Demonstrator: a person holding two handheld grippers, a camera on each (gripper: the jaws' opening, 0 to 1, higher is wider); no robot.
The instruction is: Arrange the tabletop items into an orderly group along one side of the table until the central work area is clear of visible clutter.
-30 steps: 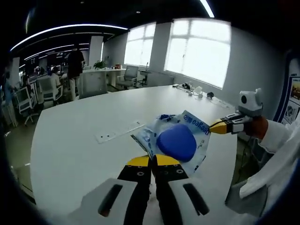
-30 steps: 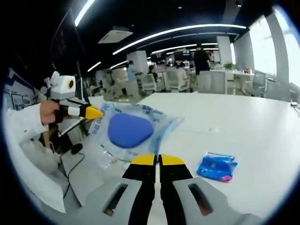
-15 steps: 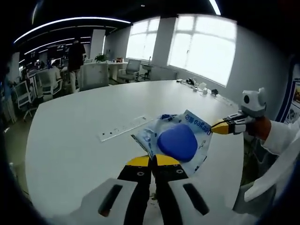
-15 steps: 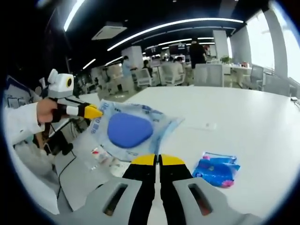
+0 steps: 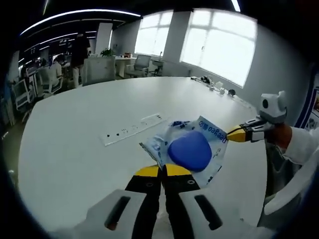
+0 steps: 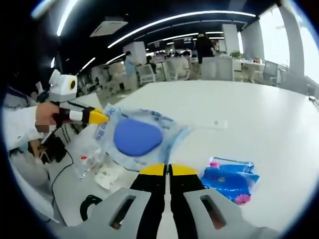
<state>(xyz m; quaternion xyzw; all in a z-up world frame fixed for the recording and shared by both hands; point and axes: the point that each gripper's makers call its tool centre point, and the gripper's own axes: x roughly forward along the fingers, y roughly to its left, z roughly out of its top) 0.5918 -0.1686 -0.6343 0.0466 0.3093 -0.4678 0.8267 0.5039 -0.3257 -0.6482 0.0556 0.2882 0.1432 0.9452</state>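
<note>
Both grippers share one load! The left gripper (image 5: 162, 171) and right gripper (image 6: 168, 170) each pinch an edge of the clear packet (image 5: 192, 148) with fingers pressed together, holding it taut mid-frame above the worktop (image 5: 75, 144); a blue pouch (image 6: 230, 180) waits lower right.

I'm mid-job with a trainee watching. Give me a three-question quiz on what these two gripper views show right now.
1. True or false: the clear bag with the blue pad is pinched by both the left gripper and the right gripper.
2. Multiple choice: what lies on the white table beside the right gripper? A) a red mug B) a small blue packet C) a pair of scissors
3. Fill in: the long strip set flat in the tabletop in the left gripper view is a row of ____.

Key: 1 true; 2 B; 3 sockets.
</note>
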